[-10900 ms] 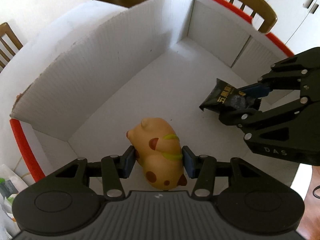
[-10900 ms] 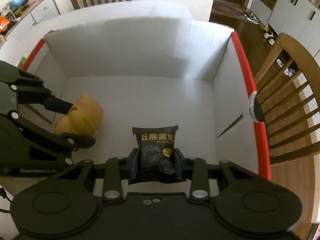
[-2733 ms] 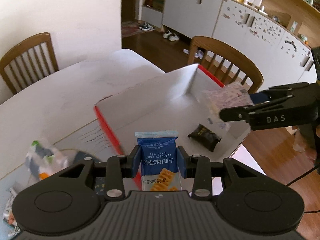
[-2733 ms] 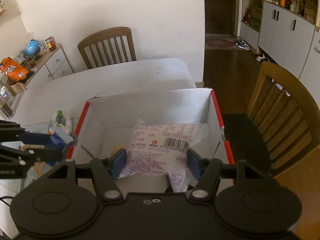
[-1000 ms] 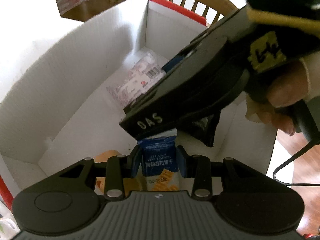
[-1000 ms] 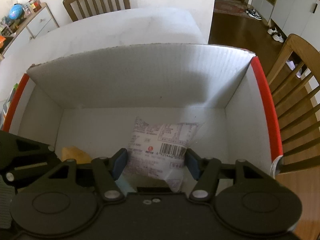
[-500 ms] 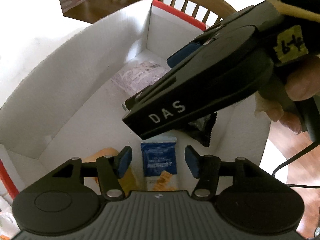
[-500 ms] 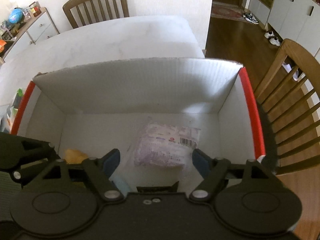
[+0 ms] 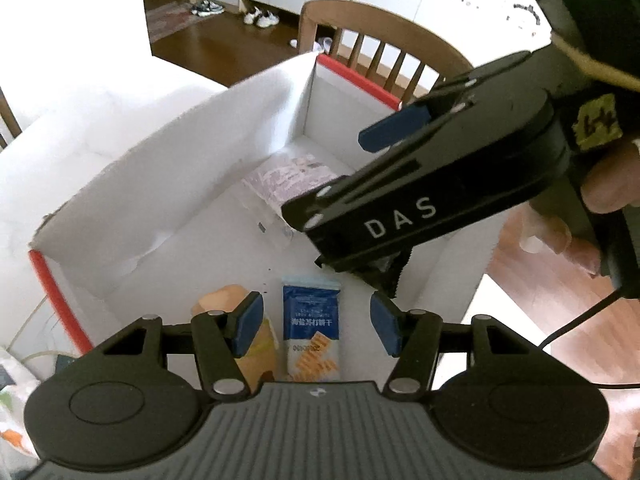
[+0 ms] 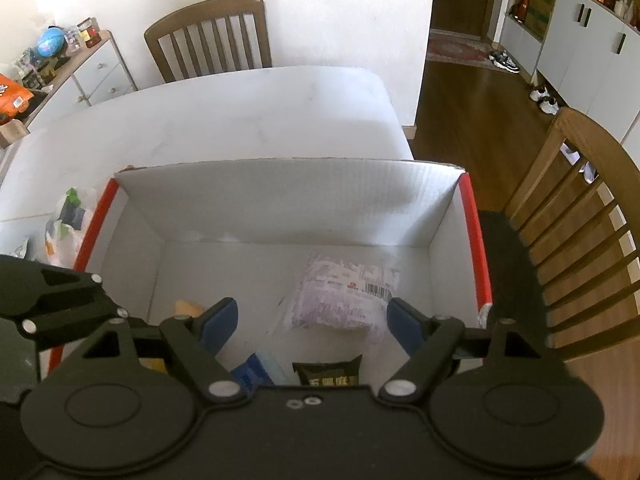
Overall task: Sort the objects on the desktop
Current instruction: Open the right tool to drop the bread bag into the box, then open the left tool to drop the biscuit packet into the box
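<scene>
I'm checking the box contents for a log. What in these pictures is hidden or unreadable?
- Black snack packet: right wrist view, lower part cut off by the right tool's body; left wrist view, mostly behind that tool.
- Yellow toy: left wrist view, partly behind the left tool's finger.
- Pale packet: print too blurred.

A wooden chair with a slatted back [image 10: 210, 36] stood against the white wall at the far side of the counter [image 10: 224, 120]. A second wooden chair [image 10: 572, 240] stood at the right, just beside the counter's edge, on a dark wood floor [image 10: 460, 92]. In the far left corner a low white drawer unit [image 10: 96, 74] carried a blue globe-like ball [image 10: 51, 42], small jars and an orange packet [image 10: 12, 94]. Along the right wall ran grey cabinets [image 10: 588, 44], with pairs of shoes [image 10: 544, 100] on the floor below them. A patterned rug [image 10: 460, 50] lay in the doorway beyond. A thin black cable [image 9: 576, 320] hung in the left wrist view.
</scene>
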Tool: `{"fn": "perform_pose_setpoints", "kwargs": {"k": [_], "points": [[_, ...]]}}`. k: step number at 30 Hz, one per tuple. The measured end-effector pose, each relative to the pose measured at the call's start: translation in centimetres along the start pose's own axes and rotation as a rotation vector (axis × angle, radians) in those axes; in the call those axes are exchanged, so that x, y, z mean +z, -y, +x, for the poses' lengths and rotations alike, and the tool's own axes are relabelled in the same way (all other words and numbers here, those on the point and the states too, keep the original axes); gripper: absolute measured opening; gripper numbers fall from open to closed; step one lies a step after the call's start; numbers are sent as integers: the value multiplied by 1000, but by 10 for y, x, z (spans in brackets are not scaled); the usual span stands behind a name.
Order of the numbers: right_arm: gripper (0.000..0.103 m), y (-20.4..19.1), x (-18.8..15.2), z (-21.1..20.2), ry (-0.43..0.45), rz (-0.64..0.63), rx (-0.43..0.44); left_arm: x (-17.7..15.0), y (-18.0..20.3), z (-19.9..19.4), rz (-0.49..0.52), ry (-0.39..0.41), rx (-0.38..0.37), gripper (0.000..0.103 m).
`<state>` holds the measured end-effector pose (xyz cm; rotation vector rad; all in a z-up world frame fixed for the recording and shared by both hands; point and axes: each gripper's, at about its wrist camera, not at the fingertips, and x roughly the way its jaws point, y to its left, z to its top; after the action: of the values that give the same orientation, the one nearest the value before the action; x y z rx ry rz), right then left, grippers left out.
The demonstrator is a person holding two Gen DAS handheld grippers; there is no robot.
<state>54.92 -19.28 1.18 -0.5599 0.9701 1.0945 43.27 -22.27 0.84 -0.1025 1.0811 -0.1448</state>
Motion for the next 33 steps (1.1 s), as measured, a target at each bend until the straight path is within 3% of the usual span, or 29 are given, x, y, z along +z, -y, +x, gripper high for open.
{"fn": "perform_pose_setpoints", "kwargs": {"k": [13, 27, 33], "points": [[82, -16, -15, -41, 49, -9, 42, -22, 5, -50, -60, 100, 13, 58], [84, -66, -35, -71, 72, -9, 65, -67, -7, -111, -81, 167, 47, 58], [84, -92, -45, -78, 85, 8, 74, -94, -27, -135, -117, 188, 59, 66]]}}
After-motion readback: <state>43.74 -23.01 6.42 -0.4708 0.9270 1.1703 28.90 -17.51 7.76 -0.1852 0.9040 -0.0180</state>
